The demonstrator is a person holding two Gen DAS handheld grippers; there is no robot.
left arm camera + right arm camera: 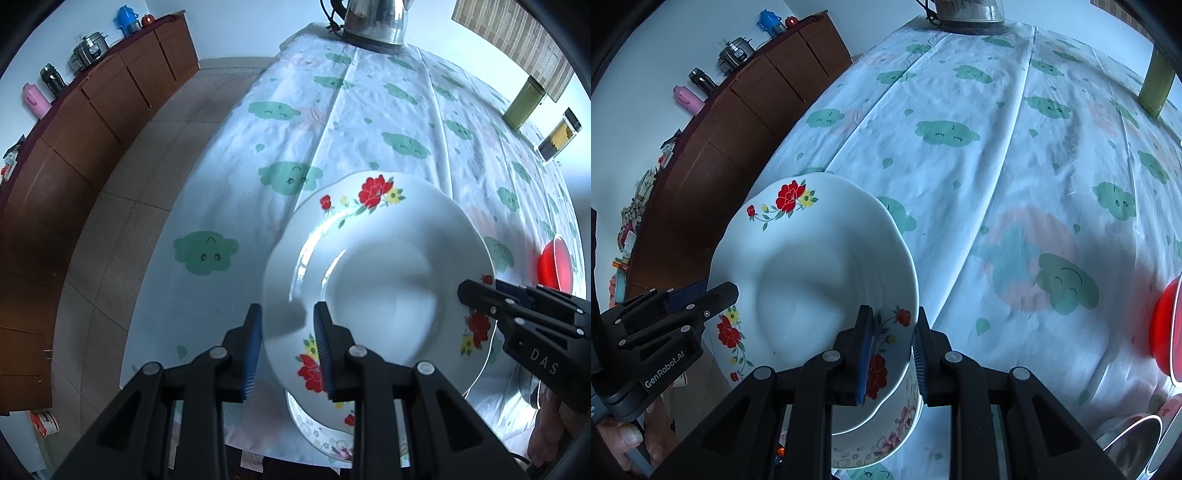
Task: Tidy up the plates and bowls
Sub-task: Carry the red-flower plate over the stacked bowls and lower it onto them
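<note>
A white plate with red flowers (384, 280) hangs tilted above the table, held by both grippers. My left gripper (288, 332) is shut on its near left rim. My right gripper (476, 291) comes in from the right and clamps the opposite rim. In the right wrist view the same flowered plate (812, 266) has its rim pinched between the right gripper's (892, 354) blue pads, with the left gripper (727, 295) on its far left edge. Just below it lies a second plate with a pale pink flower pattern (886, 439), also seen as the lower plate (321, 435).
A tablecloth with green clouds (332, 122) covers the table. A red bowl (554, 264) and a metal dish (506, 391) sit to the right, a steel kettle (373, 22) at the far end, and two tins (524, 105) at the far right. A wooden cabinet (92, 122) stands at left.
</note>
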